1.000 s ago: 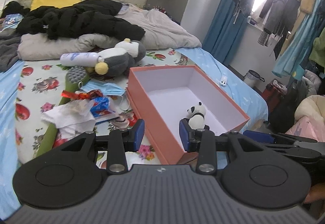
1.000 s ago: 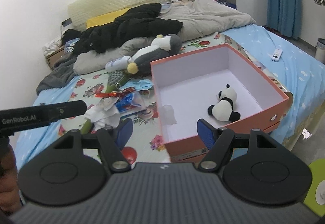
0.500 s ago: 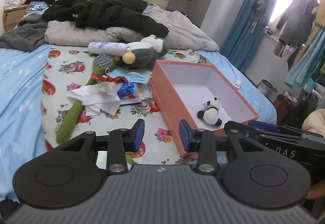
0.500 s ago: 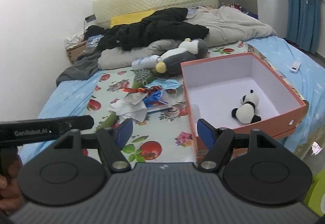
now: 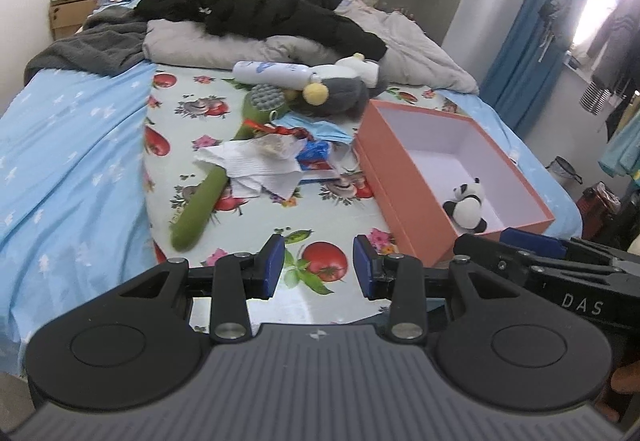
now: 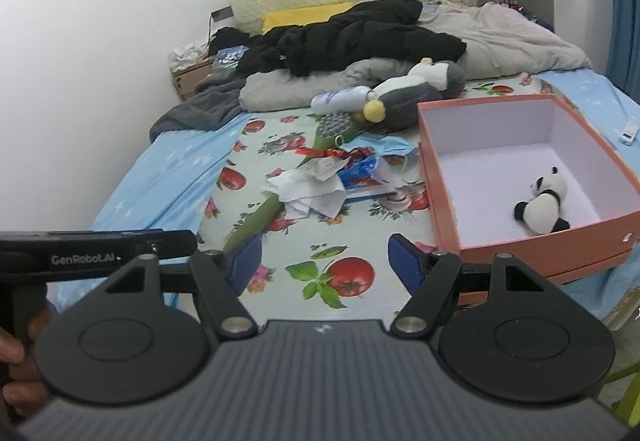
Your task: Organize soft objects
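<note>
**One Toy Boxed, Larger Soft Items Pending**

Both grippers had drawn back from the box toward the foot edge of the bed, widening the view. The left gripper (image 5: 319, 271) and right gripper (image 6: 325, 265) hung with jaws open and empty. One small plush panda (image 6: 542, 205) lay inside the rigid orange cardboard box (image 6: 504, 243) near the bed's right edge. Sorting appeared barely begun: a grey fuzzy penguin toy (image 5: 340, 91) and a long green plush stick (image 5: 200, 207) lay outside, mid-bed, beside crumpled white tissue (image 5: 256, 165) and a smooth white bottle (image 5: 272, 72).
</note>
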